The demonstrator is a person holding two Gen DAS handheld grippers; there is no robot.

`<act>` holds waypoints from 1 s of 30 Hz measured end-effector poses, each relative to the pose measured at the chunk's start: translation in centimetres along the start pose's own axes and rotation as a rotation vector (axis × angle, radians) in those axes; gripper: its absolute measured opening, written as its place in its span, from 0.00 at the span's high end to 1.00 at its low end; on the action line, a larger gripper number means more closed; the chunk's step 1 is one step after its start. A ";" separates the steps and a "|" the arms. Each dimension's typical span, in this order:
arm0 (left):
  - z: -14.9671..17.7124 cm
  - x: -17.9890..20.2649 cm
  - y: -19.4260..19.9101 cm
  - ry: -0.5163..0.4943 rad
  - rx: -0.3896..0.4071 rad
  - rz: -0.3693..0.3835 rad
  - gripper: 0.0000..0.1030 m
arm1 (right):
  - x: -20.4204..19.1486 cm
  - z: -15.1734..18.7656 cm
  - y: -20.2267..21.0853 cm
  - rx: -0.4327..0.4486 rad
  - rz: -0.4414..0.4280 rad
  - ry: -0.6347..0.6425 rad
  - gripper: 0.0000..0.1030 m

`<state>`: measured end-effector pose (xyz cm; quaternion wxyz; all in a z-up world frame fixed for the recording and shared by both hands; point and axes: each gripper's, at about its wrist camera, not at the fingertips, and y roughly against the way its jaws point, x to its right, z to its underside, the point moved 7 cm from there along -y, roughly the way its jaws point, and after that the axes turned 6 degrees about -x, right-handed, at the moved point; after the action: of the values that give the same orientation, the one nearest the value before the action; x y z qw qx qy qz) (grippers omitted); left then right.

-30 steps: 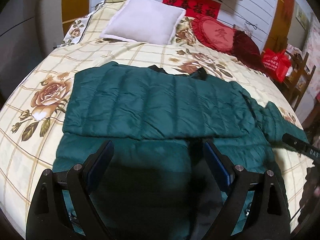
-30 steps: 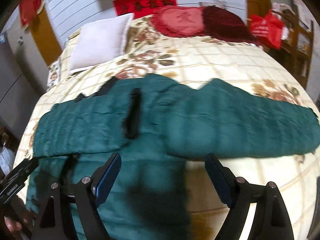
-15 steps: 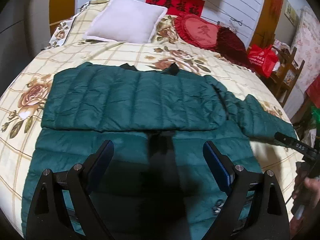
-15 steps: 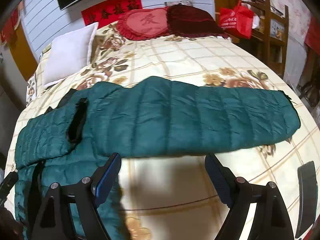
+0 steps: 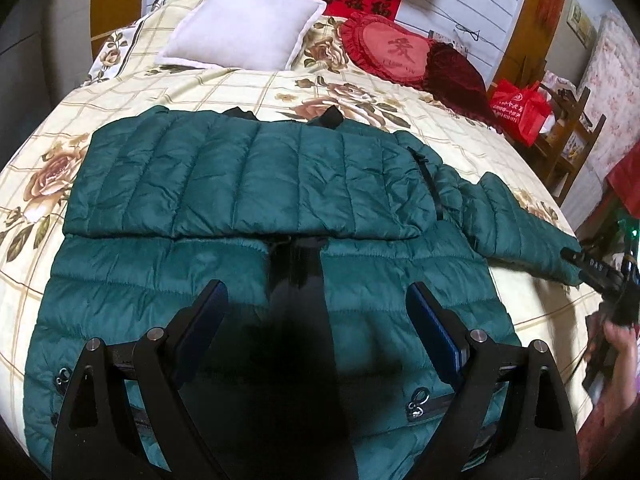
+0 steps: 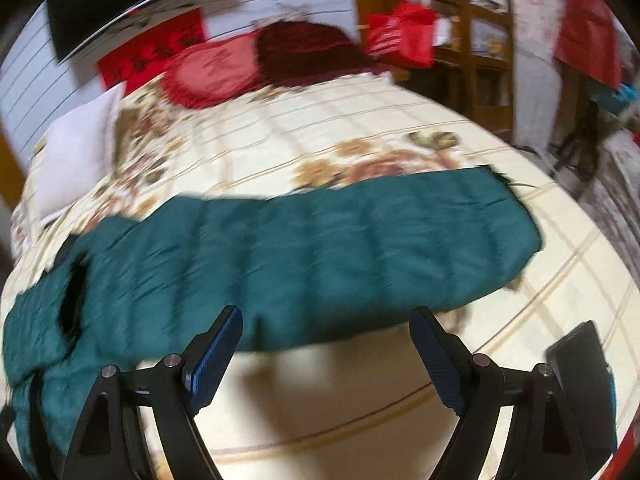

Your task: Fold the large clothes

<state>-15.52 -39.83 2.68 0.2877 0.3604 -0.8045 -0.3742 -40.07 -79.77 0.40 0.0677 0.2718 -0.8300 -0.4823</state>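
A dark green quilted puffer jacket (image 5: 248, 184) lies flat on the floral bed (image 5: 360, 96), one sleeve folded across its chest. The other sleeve (image 6: 320, 248) stretches out to the right across the sheet; it also shows in the left wrist view (image 5: 516, 220). My left gripper (image 5: 316, 304) is open and empty, above the jacket's lower front by the black zipper strip (image 5: 300, 264). My right gripper (image 6: 326, 332) is open and empty, just in front of the outstretched sleeve's near edge. It appears at the right edge of the left wrist view (image 5: 600, 272). The right wrist view is motion-blurred.
A white pillow (image 5: 244, 36), a red heart cushion (image 5: 392, 52) and a dark red cushion (image 5: 452, 68) lie at the head of the bed. A red bag (image 5: 520, 108) and wooden shelves (image 6: 480, 56) stand to the right. A dark flat object (image 6: 580, 376) lies near the bed's right edge.
My right gripper has swung right along the outstretched sleeve, toward its cuff. My left gripper has drawn back, showing more of the jacket's hem. Both stayed open.
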 end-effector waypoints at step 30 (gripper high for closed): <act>0.8 -2.9 0.0 0.052 -0.026 0.013 0.12 | 11.6 -4.8 -5.2 -0.004 0.053 -0.279 0.73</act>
<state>-14.44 -37.18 1.70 0.3156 0.3609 -0.7943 -0.3732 -46.10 -91.43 -3.22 -0.0351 0.1800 -0.8374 -0.5149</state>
